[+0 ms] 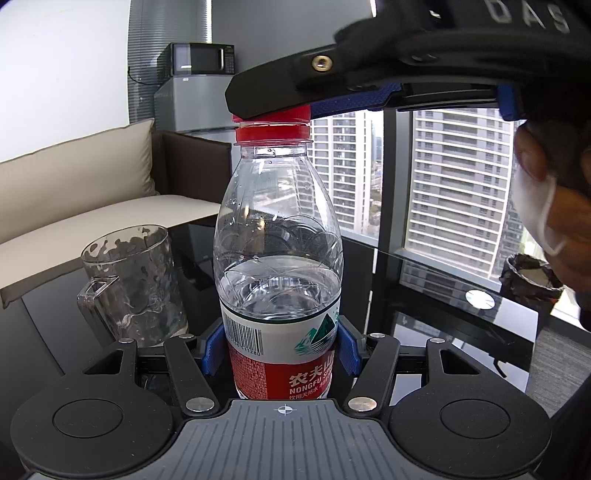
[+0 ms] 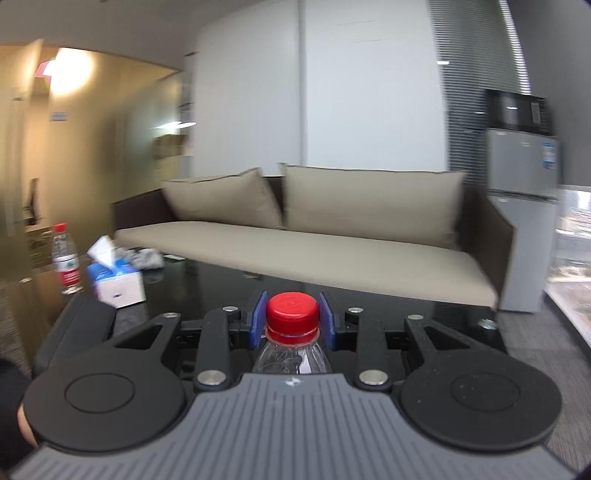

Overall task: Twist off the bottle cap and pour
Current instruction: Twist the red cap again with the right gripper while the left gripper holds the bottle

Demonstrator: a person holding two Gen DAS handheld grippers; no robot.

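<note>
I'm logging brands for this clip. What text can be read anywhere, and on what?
"NONGFU SP": bottle label, cut off at its edge.
"农夫山": same label, above it.
"DAS": right gripper body.
Barcode digits, the label's small print, cap embossing, fridge sticker: too small or blurred.

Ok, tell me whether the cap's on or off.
On. The red cap sits on the bottle neck, right gripper clamped on it, left gripper holding the body.

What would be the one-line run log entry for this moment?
step: unscrew cap | left tongs: shut on bottle | right tongs: shut on cap | cap: still on | glass: beside bottle, waiting
</note>
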